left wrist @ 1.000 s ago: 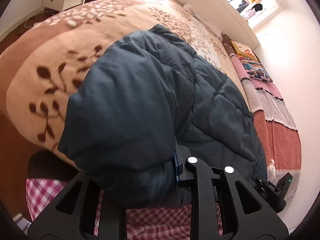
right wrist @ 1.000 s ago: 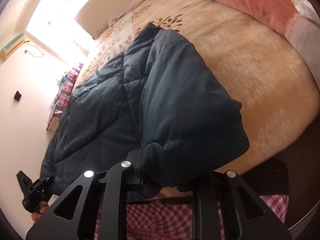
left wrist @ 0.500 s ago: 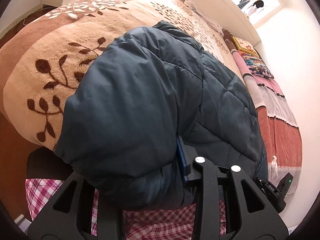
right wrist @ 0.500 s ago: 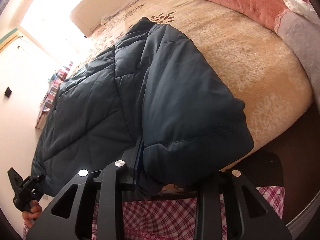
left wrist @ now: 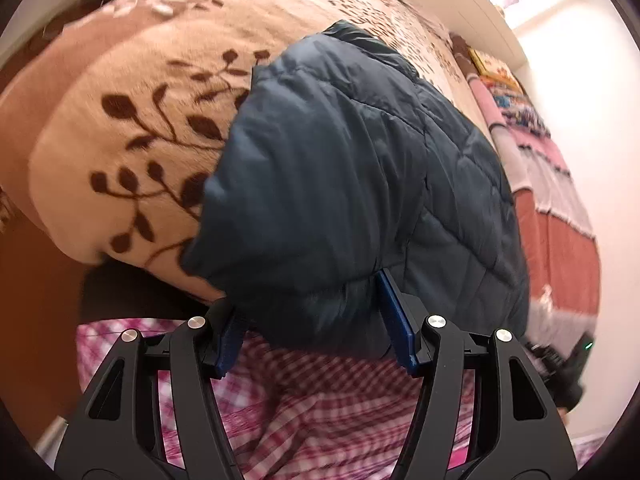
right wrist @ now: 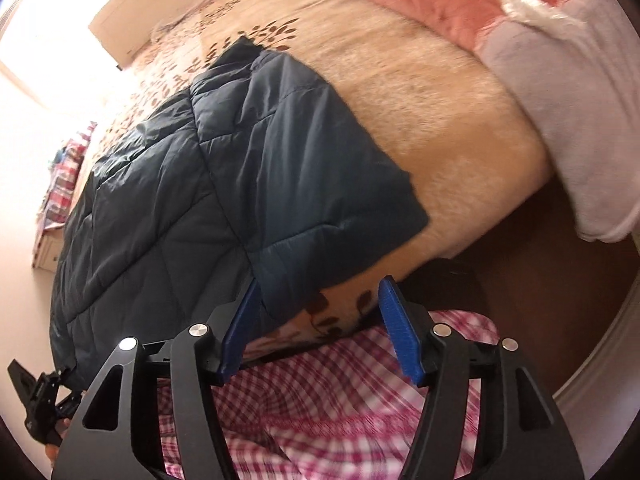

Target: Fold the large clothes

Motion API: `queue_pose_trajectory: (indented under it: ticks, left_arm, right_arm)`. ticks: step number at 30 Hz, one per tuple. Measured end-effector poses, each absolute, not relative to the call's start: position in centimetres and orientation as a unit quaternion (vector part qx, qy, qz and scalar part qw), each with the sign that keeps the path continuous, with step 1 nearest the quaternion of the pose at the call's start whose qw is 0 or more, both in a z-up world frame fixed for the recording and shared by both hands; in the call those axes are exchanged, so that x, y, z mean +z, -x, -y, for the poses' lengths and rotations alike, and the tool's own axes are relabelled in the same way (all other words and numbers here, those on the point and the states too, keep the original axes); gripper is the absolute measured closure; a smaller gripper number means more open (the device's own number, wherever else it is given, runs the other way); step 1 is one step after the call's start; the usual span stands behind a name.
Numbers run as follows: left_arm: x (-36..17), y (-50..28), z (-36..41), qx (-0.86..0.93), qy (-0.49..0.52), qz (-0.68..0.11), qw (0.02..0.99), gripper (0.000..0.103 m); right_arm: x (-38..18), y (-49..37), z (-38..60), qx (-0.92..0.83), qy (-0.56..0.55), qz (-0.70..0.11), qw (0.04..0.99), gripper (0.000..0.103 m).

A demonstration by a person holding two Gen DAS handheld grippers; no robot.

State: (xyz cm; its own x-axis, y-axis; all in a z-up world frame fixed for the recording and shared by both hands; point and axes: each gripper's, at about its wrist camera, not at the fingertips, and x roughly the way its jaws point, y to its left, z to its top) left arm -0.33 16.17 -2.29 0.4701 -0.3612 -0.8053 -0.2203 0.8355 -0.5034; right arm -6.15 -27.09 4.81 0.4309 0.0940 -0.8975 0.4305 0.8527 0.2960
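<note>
A dark teal quilted jacket [left wrist: 352, 184] lies on the bed, its near edge hanging over the bed's front edge. It also shows in the right wrist view [right wrist: 208, 184]. My left gripper [left wrist: 316, 328] is open, its blue pads either side of the jacket's near fold, not clamping it. My right gripper [right wrist: 320, 324] is open and empty, just in front of the jacket's right lower corner, over the bed edge.
The bed carries a beige blanket with brown leaf print [left wrist: 132, 140]. A red and pink striped blanket [left wrist: 560, 216] lies along one side. Pink plaid cloth [right wrist: 320, 400] is right under both grippers. The other gripper shows at lower left in the right wrist view [right wrist: 40, 400].
Both grippers were shut on the jacket's near edge and holding it; now both have opened and drawn back, and the jacket lies flatter on the bed.
</note>
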Motion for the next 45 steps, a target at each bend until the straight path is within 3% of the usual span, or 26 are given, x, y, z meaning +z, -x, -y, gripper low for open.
queue_pose_trajectory:
  ticks: [8,12,15,20,24,27,29,31,34,36,39,45]
  left_arm:
    - [0.1,3.2,-16.8,-0.016,0.224,-0.501,0.836,0.042]
    - [1.6,4.6,-17.8,0.008,0.246,-0.481,0.841,0.042]
    - [3.0,5.3,-17.4,0.008,0.251,-0.458,0.853,0.041]
    - [4.8,4.2,-13.4,-0.007,0.172,-0.465,0.868,0.041]
    - [6.6,1.9,-10.1,-0.011,0.088,-0.457,0.885,0.041]
    - [7.6,-0.6,-8.2,-0.022,0.070,-0.453,0.889,0.041]
    - [8.1,-2.6,-6.9,-0.028,0.067,-0.452,0.889,0.041]
    - [8.1,-4.5,-5.6,-0.038,0.067,-0.453,0.888,0.042]
    - [7.6,-7.7,-3.4,-0.046,0.053,-0.464,0.883,0.061]
    - [6.6,-9.8,-1.9,-0.053,0.049,-0.477,0.876,0.084]
    - [4.9,-13.1,-0.2,-0.055,0.052,-0.501,0.862,0.091]
    - [1.8,-17.9,0.4,-0.011,0.058,-0.536,0.842,0.093]
  right_arm:
    - [7.9,7.9,22.5,-0.089,-0.173,-0.495,0.847,0.035]
    - [9.3,8.2,20.4,-0.056,-0.117,-0.466,0.875,0.022]
    - [9.7,8.5,19.8,-0.022,-0.096,-0.447,0.889,0.019]
    - [9.4,7.9,19.2,0.030,-0.077,-0.439,0.894,0.018]
    - [10.6,6.2,17.3,0.061,-0.008,-0.420,0.906,0.026]
    - [11.2,3.4,16.9,0.091,-0.021,-0.419,0.903,0.028]
    - [11.2,0.9,16.6,0.112,-0.034,-0.421,0.899,0.035]
    - [10.8,-2.0,16.0,0.122,-0.038,-0.437,0.891,0.051]
    - [10.4,-4.9,15.2,0.148,-0.043,-0.443,0.883,0.059]
    - [9.8,-6.5,14.6,0.146,-0.023,-0.449,0.881,0.059]
    - [8.5,-9.1,14.3,0.152,-0.023,-0.466,0.871,0.063]
    - [5.4,-13.9,15.2,0.124,-0.030,-0.506,0.853,0.067]
